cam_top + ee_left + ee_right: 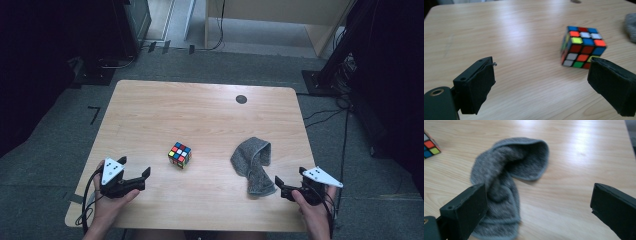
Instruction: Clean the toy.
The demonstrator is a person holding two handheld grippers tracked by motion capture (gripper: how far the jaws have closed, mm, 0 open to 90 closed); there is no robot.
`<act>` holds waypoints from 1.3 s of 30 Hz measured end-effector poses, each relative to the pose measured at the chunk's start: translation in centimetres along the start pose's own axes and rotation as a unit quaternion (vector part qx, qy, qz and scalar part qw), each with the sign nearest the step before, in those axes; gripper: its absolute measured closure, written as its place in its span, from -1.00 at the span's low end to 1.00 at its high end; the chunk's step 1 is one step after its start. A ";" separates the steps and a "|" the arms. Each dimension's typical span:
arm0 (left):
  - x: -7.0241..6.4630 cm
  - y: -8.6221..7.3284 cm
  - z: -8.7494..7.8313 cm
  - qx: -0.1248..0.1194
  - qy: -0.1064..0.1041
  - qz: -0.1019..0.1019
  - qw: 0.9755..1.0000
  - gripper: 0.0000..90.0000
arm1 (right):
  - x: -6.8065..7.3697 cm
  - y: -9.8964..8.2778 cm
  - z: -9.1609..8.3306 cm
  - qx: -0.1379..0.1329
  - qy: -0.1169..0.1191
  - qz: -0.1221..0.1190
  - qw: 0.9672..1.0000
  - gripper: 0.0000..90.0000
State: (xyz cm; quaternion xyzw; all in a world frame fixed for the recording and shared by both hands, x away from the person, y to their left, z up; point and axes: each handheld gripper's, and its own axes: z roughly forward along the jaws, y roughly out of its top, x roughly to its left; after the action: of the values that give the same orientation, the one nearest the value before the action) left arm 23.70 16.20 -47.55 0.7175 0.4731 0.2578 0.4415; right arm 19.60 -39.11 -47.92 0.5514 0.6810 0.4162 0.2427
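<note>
Two hand-held grippers are seen low in the high view, one at each near corner of the wooden table (150,115). The left gripper (136,169) is held at the lower left of that frame, its jaws spread wide with nothing between them. The right gripper (290,180) is held at the lower right, its jaws likewise wide apart and holding nothing.

A colour-tiled puzzle cube (180,155) is recorded resting on the tabletop just left of centre in the high view, apart from both grippers. In the left gripper view the cube (582,47) appears at the right of the frame, beyond the jaws and not between them, standing flat on the wood.

A grey cloth (254,164) is noted right of centre in the high view, crumpled and folded over itself, lying flat on the table. Its near end is close to the right gripper. In the right gripper view the cloth (509,177) lies left of centre, partly behind the left-hand jaw; contact with that jaw cannot be determined.
</note>
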 end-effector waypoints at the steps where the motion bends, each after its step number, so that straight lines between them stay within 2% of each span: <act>1: 0.4 -0.3 -0.2 0.003 0.005 -0.004 1.000 -0.83 | -0.3 -0.2 -0.1 0.001 -0.002 0.001 1.000 -0.98; 6: 1.6 -1.5 -1.0 0.017 0.022 -0.006 1.000 -0.83 | -1.8 -1.3 -0.7 0.013 -0.019 0.007 1.000 -0.98; 10: 2.7 -2.5 -1.3 0.029 0.038 -0.014 0.999 -0.83 | -2.6 -2.5 -0.7 0.040 -0.046 -0.001 0.998 -0.98; 15: 4.0 -3.6 -1.8 0.046 0.049 -0.026 0.997 -0.83 | -3.5 -3.7 -0.5 0.065 -0.055 0.004 0.996 -0.99; 19: 4.8 -4.2 -1.9 0.071 0.052 -0.033 0.996 -0.83 | -3.8 -4.2 -0.2 0.079 -0.058 0.015 0.995 -0.99; 21: 5.0 -4.4 -1.8 0.084 0.057 -0.033 0.994 -0.83 | -3.8 -4.4 0.1 0.089 -0.062 0.011 0.994 -0.99; 23: 5.1 -4.5 -1.7 0.090 0.060 -0.032 0.994 -0.83 | -3.8 -4.6 0.4 0.097 -0.065 0.007 0.993 -0.99; 26: 4.7 -4.5 -1.4 0.100 0.068 -0.015 0.993 -0.82 | -3.6 -4.7 0.5 0.105 -0.076 0.002 0.992 -0.99; 30: 4.3 -4.7 -1.0 0.125 0.075 0.000 0.989 -0.82 | -3.3 -4.7 0.6 0.104 -0.084 0.005 0.991 -1.00; 32: 4.1 -4.8 -0.6 0.144 0.076 0.011 0.987 -0.81 | -3.2 -4.8 0.7 0.100 -0.088 0.009 0.991 -1.00; 35: 4.2 -4.8 -0.4 0.147 0.054 -0.002 0.988 -0.80 | -3.2 -4.8 0.7 0.100 -0.090 0.011 0.991 -1.00; 39: 4.2 -4.8 -0.4 0.147 0.053 -0.002 0.988 -0.80 | -3.2 -4.8 0.7 0.100 -0.091 0.011 0.991 -1.00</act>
State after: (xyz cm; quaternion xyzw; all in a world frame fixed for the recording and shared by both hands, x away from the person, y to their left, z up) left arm 22.96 20.98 -51.81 0.7588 0.5300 0.2225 0.3062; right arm 18.39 -42.13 -52.69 0.6157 0.6882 0.2973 0.2427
